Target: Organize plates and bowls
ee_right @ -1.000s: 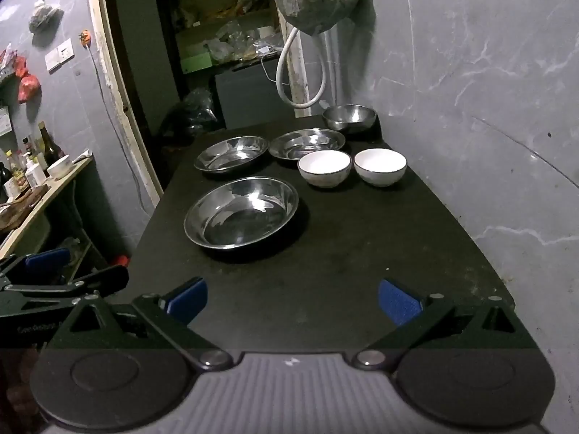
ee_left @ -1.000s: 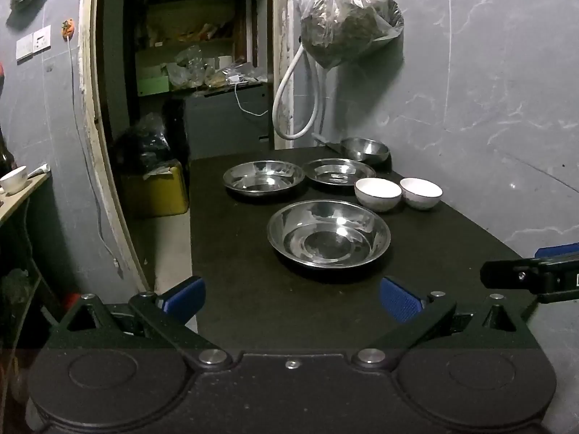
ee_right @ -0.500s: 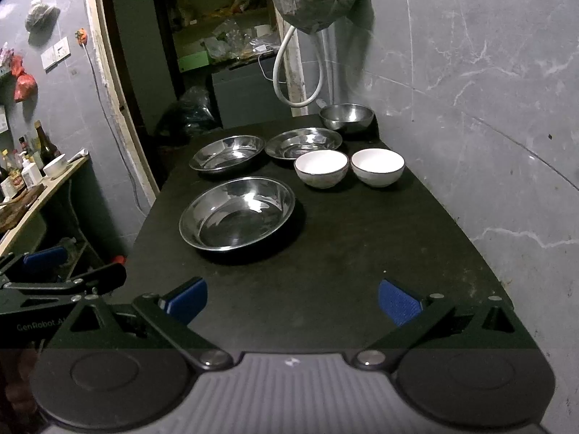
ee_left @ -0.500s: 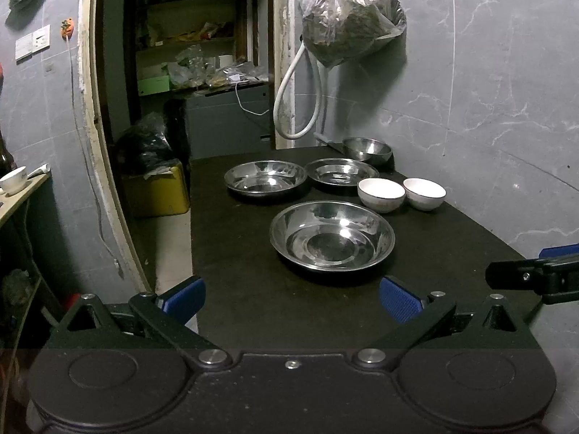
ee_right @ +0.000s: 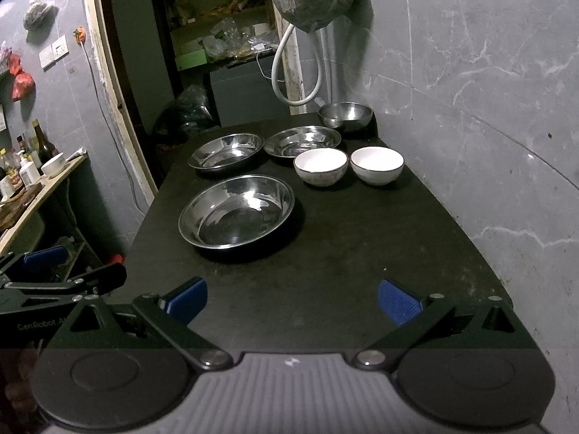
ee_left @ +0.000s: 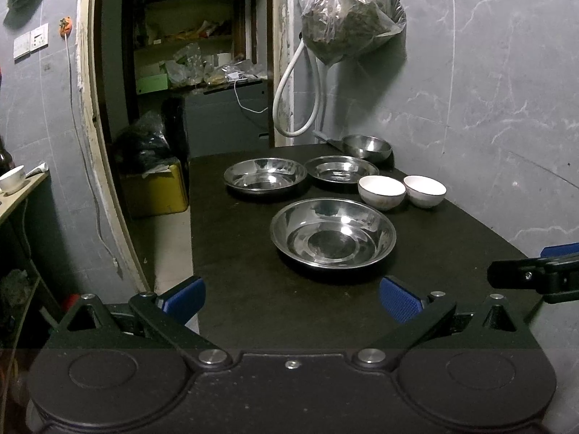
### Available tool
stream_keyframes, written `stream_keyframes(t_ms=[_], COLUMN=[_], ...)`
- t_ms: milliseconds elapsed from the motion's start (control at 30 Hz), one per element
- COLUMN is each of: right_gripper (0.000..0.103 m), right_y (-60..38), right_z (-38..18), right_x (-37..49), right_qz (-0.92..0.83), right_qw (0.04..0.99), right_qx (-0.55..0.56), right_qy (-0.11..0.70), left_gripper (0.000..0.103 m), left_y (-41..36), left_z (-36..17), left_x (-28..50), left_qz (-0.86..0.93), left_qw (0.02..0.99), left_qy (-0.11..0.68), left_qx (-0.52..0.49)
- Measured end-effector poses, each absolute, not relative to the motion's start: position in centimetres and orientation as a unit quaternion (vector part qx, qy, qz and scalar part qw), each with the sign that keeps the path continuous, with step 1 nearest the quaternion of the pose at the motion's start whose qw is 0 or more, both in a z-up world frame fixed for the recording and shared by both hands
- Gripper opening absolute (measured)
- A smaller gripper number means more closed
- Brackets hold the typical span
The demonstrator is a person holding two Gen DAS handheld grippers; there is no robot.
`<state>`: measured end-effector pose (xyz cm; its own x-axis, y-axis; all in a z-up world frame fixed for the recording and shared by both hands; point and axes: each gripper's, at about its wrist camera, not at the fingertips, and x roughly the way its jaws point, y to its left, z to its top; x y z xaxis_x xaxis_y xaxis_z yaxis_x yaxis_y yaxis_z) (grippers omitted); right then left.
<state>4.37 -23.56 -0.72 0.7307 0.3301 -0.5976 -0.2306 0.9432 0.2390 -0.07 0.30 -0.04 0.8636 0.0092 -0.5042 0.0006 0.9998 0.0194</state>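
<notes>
On the black table stand a large steel plate, two smaller steel plates behind it, two white bowls to the right, and a small steel bowl at the far end. My left gripper is open and empty above the table's near edge. My right gripper is open and empty, also short of the large plate. The white bowls also show in the right wrist view.
A grey marble wall runs along the table's right side. A plastic bag and a white hose hang above the far end. A doorway with shelves lies behind. A side shelf with bottles stands left.
Both grippers have drifted slightly; the dishes sit a little further right in the left view and left in the right view. Nothing on the table has moved.
</notes>
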Motion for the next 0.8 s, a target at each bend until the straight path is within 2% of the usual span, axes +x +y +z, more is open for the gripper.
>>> stream_keyframes(t_ms=[800], right_gripper=[0.103], right_y=[-23.42], right_z=[-0.63], right_x=[3.99], right_qz=[0.149], right_qw=[0.927], right_qx=[0.072], right_qy=[0.335], left_gripper=[0.102], left_y=[0.26], left_z=[-0.09], left_x=[-0.17], left_qz=[-0.002], left_qw=[0.966], left_qy=[0.260], left_qx=[0.010])
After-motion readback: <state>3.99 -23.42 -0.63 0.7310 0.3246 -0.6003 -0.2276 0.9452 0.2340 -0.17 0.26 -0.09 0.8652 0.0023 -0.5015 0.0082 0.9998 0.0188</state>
